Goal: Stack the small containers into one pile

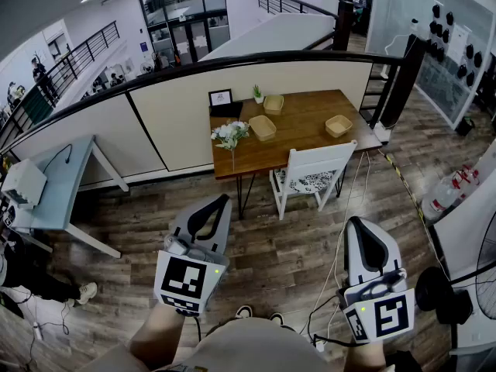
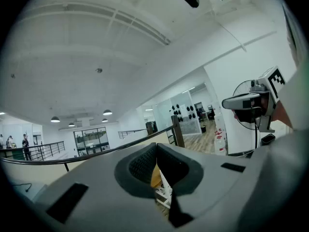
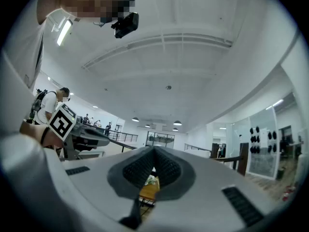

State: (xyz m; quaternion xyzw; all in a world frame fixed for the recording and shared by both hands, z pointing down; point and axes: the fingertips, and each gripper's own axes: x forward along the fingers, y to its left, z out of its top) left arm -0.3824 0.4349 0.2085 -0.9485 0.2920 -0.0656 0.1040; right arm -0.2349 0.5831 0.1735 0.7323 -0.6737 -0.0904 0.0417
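wood-plank flooring runs up to a brown wooden table on thin black legs (image 1: 302,126), which stands against a low cream wall under a black railing. a white slatted chair (image 1: 310,169) is pushed up to its near edge.

the task's things are all on that tabletop and all apart. one small tan square container (image 1: 273,103) sits near the back. a second tan container (image 1: 263,127) sits nearer the middle, just beside a bunch of white flowers (image 1: 229,135). a third tan container (image 1: 339,125) is well off toward the right end. none sits inside another, so no stacking is done (the whole pile is left to build).

the grey left gripper (image 1: 223,201) and the grey right gripper (image 1: 359,223) are held level in front of the person, over the floor and well short of the table. in each gripper's own view the dark ribbed pads (image 2: 142,164) meet with nothing between them, so both are closed and empty.

as i judge it, the task stands at its very start. the person has to reach the table, open a gripper, lift one container and set it into another, then do the same with the last.
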